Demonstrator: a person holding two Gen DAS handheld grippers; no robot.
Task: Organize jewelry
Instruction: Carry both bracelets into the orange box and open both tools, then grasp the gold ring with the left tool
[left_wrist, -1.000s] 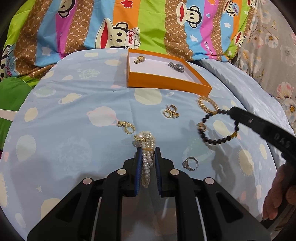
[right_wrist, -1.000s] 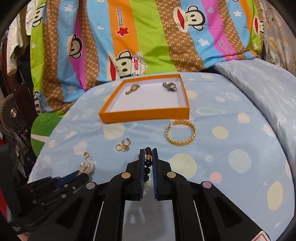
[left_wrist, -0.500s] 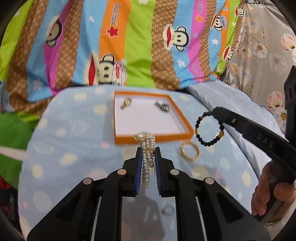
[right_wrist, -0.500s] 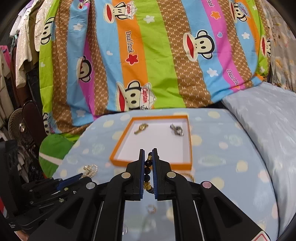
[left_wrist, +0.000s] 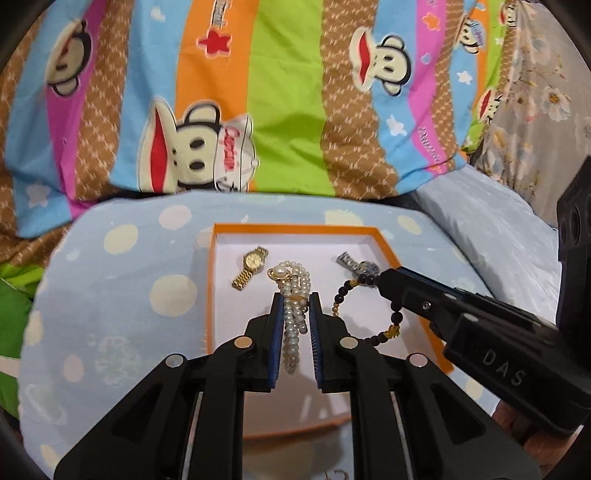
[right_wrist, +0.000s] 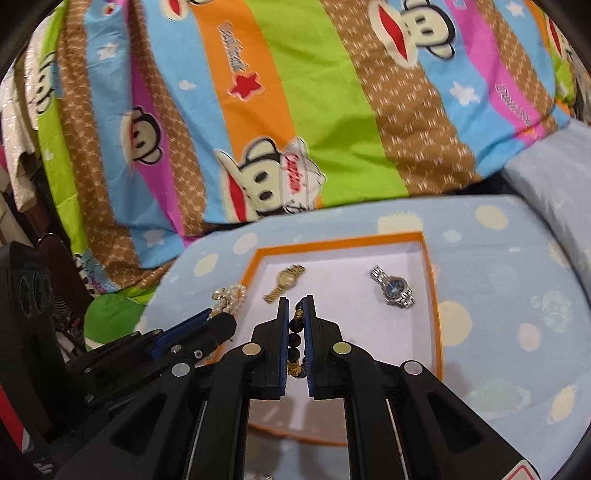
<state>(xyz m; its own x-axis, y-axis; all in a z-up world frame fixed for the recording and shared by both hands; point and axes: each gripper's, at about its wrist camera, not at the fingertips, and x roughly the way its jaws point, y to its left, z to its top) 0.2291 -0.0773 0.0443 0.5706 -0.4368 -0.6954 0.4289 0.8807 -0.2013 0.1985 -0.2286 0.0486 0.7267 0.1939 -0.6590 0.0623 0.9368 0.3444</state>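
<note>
My left gripper (left_wrist: 295, 299) is shut on a pearl bracelet (left_wrist: 293, 317) and holds it above the orange tray (left_wrist: 295, 229). My right gripper (right_wrist: 296, 302) is shut on a black bead bracelet (right_wrist: 294, 339), also over the tray (right_wrist: 434, 295). In the left wrist view the black bead bracelet (left_wrist: 354, 295) hangs from the right gripper's tip (left_wrist: 386, 277). A gold watch (left_wrist: 250, 266) and a silver watch (left_wrist: 356, 266) lie in the tray; both show in the right wrist view, gold (right_wrist: 286, 281) and silver (right_wrist: 393, 287). The pearl bracelet shows there too (right_wrist: 229, 295).
The tray sits on a light blue dotted cloth (left_wrist: 122, 314). A striped cartoon-monkey blanket (left_wrist: 280, 92) rises behind it. A floral cloth (left_wrist: 546, 92) is at far right. A light blue pillow (right_wrist: 554, 192) lies to the right.
Both grippers have lifted their bracelets off the cloth and moved forward, from over the loose jewelry to above the orange tray. The tray now looks closer and larger.
</note>
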